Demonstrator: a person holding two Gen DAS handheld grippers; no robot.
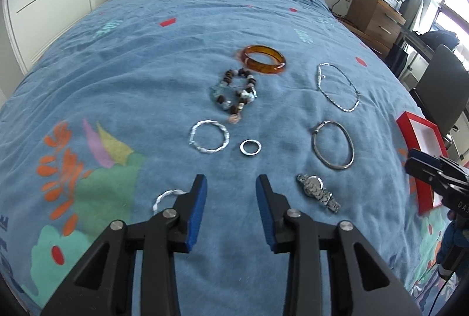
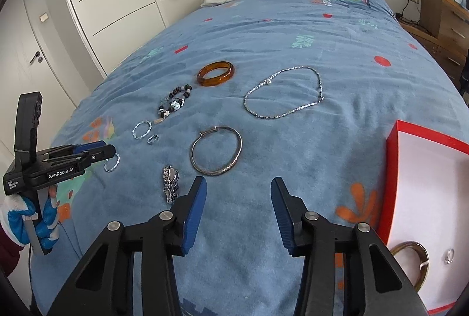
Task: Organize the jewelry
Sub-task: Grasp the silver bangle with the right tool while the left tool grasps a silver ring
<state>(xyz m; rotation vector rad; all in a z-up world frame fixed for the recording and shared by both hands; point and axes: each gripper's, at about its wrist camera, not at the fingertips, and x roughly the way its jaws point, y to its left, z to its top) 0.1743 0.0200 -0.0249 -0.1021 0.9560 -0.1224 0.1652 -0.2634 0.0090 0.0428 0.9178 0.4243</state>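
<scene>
both of your tongs hang empty over the bed [image 1: 146,31], jaws apart: the left tongs [image 1: 231,184] above bare blanket, the right tongs [image 2: 239,187] just short of the plain silver bangle [image 2: 216,151]. most of the jewelry is not yet sorted and lies spread on the blue blanket; the red box [image 2: 392,169] sits at the right edge of the bed with a dark bangle [image 2: 410,257] and a small ring [image 2: 450,256] already inside.

the likely step is one more pick for the box. for the right side, the silver bangle or the wristwatch [image 2: 171,184] beside it are nearest. take the bangle across its rim, one jaw inside the loop and one outside, and press lightly into the blanket so the lower edge gets under the metal; the soft cover will probably give and let it slip otherwise. the watch should be gripped across the band, not the face.

for the left side, the twisted silver bracelet [image 1: 165,198] lies just beside the left jaw, partly hidden by it; the flat silver ring [image 1: 250,147] and the larger twisted bracelet [image 1: 209,136] lie ahead. the ring is thin, so come down steep and close slowly.

leave the chain necklace [image 2: 284,93] and the beaded bracelet [image 1: 236,91] for careful lifts; both may sag or snag. the amber bangle [image 1: 263,59] is farthest.
</scene>
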